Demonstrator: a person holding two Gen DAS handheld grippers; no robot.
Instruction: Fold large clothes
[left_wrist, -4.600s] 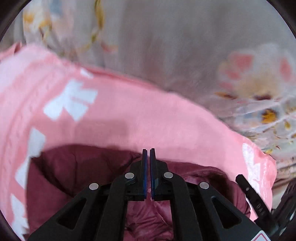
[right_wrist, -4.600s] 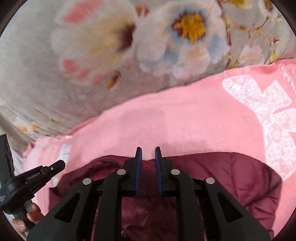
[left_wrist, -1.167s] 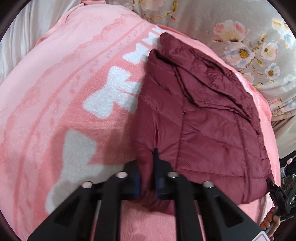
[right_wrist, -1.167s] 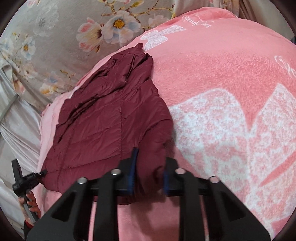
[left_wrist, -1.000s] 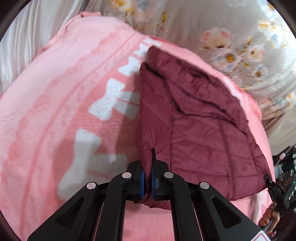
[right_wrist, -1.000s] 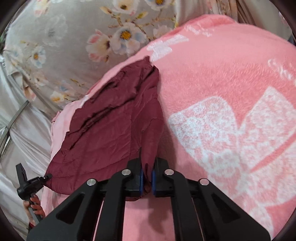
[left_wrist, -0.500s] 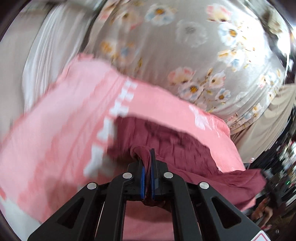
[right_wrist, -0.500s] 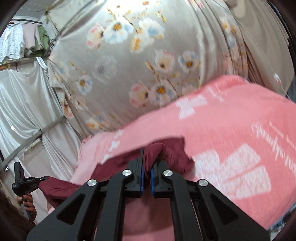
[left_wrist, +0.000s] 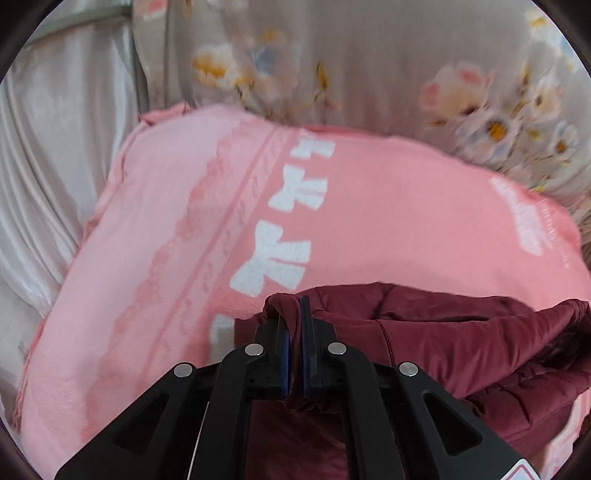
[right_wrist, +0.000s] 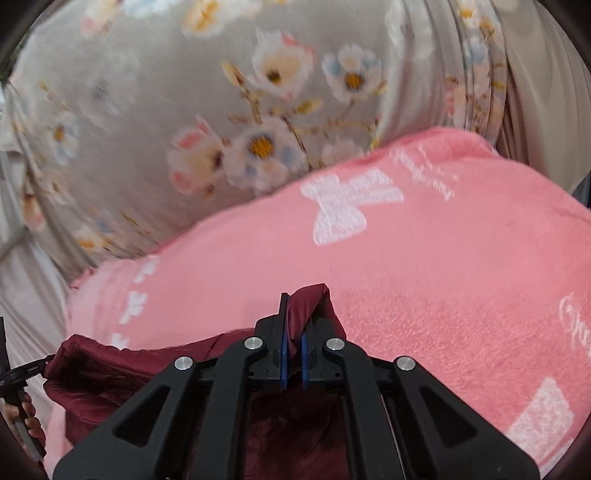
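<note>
above the pink blanket (left_wrist: 388, 206), the maroon jacket (left_wrist: 461, 339) is pinched in the jaws of the left gripper (left_wrist: 294, 317) and right gripper (right_wrist: 295, 317), likely so it can be folded over.

Maroon quilted jacket (left_wrist: 461, 343), bunched (shiny fabric), lifted above pink blanket, edge pinched at both ends

It looked like a home bedroom: a pink fleece blanket (left_wrist: 369, 206) with white bows covered a bed, backed by floral curtains (right_wrist: 258, 110) and satin drapes (left_wrist: 55, 147).
</note>
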